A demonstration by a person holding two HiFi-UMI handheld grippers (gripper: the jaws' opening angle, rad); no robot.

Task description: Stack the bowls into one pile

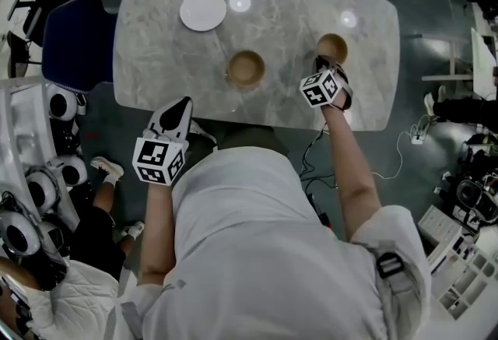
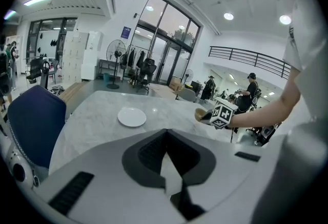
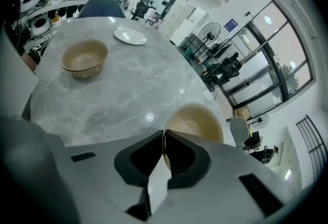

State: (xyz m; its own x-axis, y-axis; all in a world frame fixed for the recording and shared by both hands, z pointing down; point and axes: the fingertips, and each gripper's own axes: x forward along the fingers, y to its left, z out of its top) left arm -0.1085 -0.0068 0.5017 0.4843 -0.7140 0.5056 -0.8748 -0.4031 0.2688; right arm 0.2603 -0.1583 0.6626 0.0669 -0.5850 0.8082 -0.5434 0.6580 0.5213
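Note:
A tan bowl (image 1: pixel 246 68) stands on the marble table (image 1: pixel 171 58) near its middle. A second tan bowl (image 1: pixel 333 47) is over the table's right part, and my right gripper (image 1: pixel 323 62) is shut on its near rim. In the right gripper view the rim of that bowl (image 3: pixel 197 120) runs between the pads, and the other bowl (image 3: pixel 84 57) sits far to the left. My left gripper (image 1: pixel 180 105) hovers at the table's front edge, left of the middle bowl. Its jaws stand together with nothing between them (image 2: pixel 166 133).
A white plate (image 1: pixel 203 10) lies at the table's far side, left of centre. A blue chair (image 1: pixel 74 39) stands at the table's left end. Robot parts and a seated person fill the floor at the left. Cables and a power strip (image 1: pixel 416 138) lie right of the table.

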